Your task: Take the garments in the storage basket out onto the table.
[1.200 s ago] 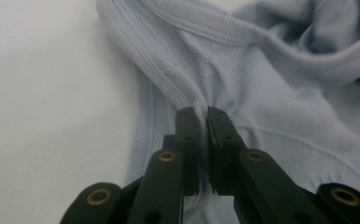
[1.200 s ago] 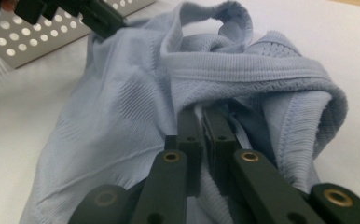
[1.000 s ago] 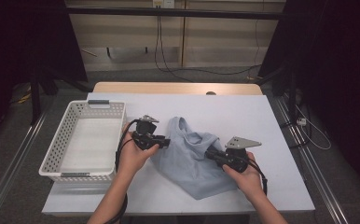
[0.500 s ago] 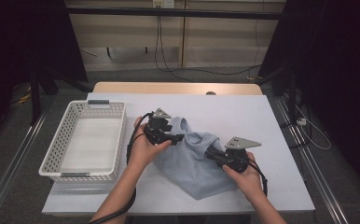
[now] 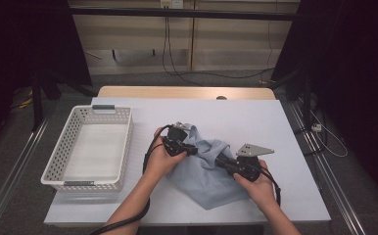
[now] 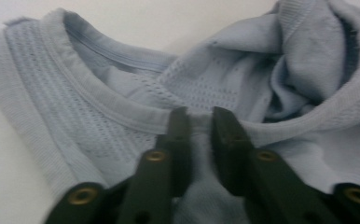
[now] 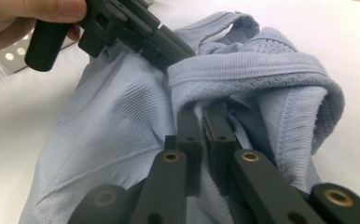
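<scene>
A light blue knitted garment [image 5: 207, 180] lies bunched on the white table [image 5: 255, 120]. My left gripper [image 5: 193, 149] is at its upper left part. Its jaws have just been closing and now pinch the ribbed hem [image 6: 122, 109] between them. The left gripper view has the left gripper [image 6: 200, 117] tight on that fold. My right gripper [image 5: 220, 161] is at the garment's right side, shut on a fold of the cloth [image 7: 243, 74]; in its own view the right gripper [image 7: 200, 115] grips just below the rolled hem. The left gripper [image 7: 180, 51] bites the same hem farther off.
A white perforated basket [image 5: 55, 161] stands on the table's left part with nothing in it. Bare tabletop lies behind and to the right of the garment. A wooden board edge [image 5: 187, 92] runs along the table's far side.
My left gripper moved right, from the garment's left edge onto its bunched top, opened wider on the way and then closed on the hem. The right gripper stayed put.
</scene>
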Tool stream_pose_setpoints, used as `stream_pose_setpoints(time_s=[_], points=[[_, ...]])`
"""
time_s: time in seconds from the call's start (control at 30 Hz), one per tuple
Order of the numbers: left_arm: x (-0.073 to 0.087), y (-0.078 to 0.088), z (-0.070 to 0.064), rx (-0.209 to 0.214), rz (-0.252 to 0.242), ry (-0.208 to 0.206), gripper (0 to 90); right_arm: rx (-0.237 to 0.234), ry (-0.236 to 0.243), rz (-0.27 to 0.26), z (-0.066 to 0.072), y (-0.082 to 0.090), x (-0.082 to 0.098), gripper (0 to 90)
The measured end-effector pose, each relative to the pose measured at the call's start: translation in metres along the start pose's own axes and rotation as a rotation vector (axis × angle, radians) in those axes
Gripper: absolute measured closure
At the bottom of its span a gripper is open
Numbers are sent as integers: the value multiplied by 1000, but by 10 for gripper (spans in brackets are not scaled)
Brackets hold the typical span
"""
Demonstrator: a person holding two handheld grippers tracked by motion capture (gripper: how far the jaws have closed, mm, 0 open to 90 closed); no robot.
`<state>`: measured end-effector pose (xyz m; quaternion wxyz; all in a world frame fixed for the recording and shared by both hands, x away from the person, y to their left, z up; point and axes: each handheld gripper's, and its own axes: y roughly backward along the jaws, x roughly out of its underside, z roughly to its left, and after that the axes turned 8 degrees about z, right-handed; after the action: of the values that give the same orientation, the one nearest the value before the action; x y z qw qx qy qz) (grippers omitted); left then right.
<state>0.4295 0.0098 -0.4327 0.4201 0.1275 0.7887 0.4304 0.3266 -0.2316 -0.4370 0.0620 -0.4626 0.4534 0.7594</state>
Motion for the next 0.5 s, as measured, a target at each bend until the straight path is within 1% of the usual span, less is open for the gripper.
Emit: stream_pose_setpoints(time_s=[0.03, 0.07, 0.1, 0.13, 0.17, 0.23, 0.27, 0.3, 0.33, 0.37, 0.4, 0.43, 0.47, 0.5], points=[[0, 2, 0, -2, 0, 9, 871, -2, -1, 0, 0, 0, 0, 877], [0, 4, 0, 2, -1, 21, 881, -4, -2, 2, 0, 0, 0, 877], [0, 4, 0, 2, -1, 21, 885, -3, -1, 2, 0, 0, 0, 878], [0, 9, 1, -4, 1, 35, 888, -4, -1, 2, 0, 1, 1, 878], [1, 12, 3, -5, 0, 39, 890, -4, 5, 2, 0, 1, 1, 878], [3, 19, 6, -2, -4, 62, 891, -1, 18, 7, 1, 3, 1, 880], [5, 22, 9, -12, -4, 73, 892, 5, 23, 10, 1, 5, 1, 881], [5, 22, 9, -12, -4, 73, 892, 5, 23, 10, 1, 5, 1, 881], [9, 30, 14, -20, -13, 104, 892, 17, 39, 16, 0, 8, 2, 881], [9, 30, 14, -20, -13, 104, 892, 17, 39, 16, 0, 8, 2, 881], [14, 38, 20, -24, -10, 135, 892, 30, 42, 22, -1, 13, 2, 882], [14, 38, 20, -24, -10, 135, 893, 30, 37, 19, -3, 15, 3, 882], [19, 43, 23, -32, -6, 157, 893, 35, 29, 16, -5, 19, 4, 883], [19, 43, 23, -32, -6, 157, 893, 49, 16, 16, -7, 23, 4, 883]])
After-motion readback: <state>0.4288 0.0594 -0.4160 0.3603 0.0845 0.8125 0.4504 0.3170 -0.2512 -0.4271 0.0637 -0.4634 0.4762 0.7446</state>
